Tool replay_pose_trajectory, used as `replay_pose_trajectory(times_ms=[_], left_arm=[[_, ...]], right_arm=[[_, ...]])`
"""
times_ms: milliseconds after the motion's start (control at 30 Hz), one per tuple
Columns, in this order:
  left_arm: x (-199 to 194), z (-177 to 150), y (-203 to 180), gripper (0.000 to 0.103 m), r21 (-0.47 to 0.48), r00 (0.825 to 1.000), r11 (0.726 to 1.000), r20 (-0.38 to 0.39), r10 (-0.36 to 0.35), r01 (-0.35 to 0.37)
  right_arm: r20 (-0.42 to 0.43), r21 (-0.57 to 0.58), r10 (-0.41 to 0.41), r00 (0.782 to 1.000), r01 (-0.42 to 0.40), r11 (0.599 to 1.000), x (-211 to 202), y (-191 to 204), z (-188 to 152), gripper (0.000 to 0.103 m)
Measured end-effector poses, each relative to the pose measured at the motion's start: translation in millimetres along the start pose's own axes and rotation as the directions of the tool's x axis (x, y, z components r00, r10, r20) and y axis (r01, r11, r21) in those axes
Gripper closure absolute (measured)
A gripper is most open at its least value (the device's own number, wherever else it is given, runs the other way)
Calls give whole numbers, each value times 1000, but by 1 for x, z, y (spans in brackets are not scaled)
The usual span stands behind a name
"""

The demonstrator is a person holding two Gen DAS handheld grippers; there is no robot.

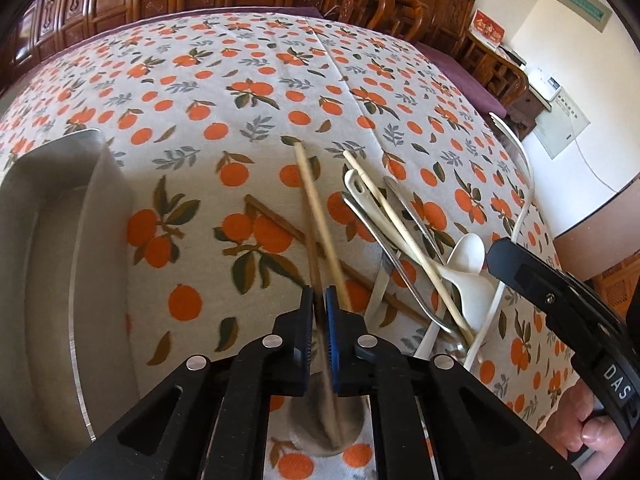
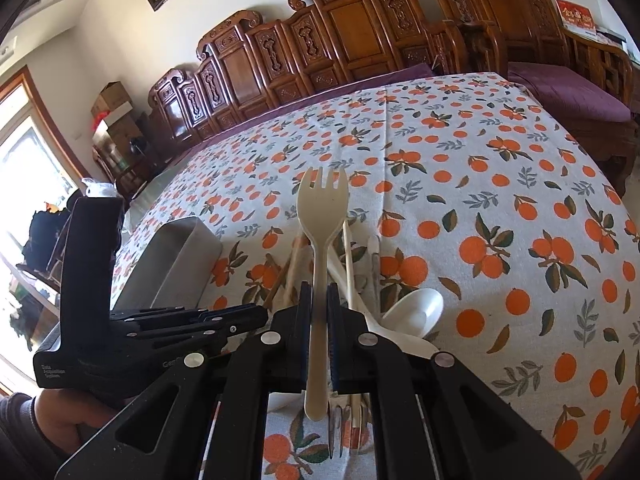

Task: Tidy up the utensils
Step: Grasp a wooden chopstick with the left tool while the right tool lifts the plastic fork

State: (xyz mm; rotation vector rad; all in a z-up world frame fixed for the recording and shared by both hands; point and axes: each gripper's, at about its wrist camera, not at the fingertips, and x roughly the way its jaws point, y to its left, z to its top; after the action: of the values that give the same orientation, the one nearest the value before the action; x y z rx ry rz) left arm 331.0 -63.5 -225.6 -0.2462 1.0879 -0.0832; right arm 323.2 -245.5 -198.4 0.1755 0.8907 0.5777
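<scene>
The left gripper (image 1: 319, 300) is clamped on a chopstick (image 1: 316, 216) lifted from the pile, likely bound for the metal tray (image 1: 52, 240) at the surface's left edge; the right gripper (image 2: 319, 300) is clamped on a plastic fork (image 2: 320, 216).

Both grippers are black, with angular linkage arms, triangular cut-outs, and round silver pivot pins. The left gripper (image 1: 319, 300) and right gripper (image 2: 319, 300) have blue ribbed pads (image 1: 331, 312). At the right edge of the left view, a black body reads "DAS". A dark sleeve (image 2: 18, 412) sits lower left.
</scene>
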Motion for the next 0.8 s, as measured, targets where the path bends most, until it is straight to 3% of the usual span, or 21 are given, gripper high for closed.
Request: replay_pose_trajectory(times_ms=[533,800], left_arm=[[-59,-13,10,99,114,993,991,103,59,-71],[-90,-21,33,99,109,986,990,147,76,-93]], right_arm=[[-10,-49,45,999,-45,998,4,38,-1,94],[-24,-75,67,997,-69,995,10,55,-4,94]])
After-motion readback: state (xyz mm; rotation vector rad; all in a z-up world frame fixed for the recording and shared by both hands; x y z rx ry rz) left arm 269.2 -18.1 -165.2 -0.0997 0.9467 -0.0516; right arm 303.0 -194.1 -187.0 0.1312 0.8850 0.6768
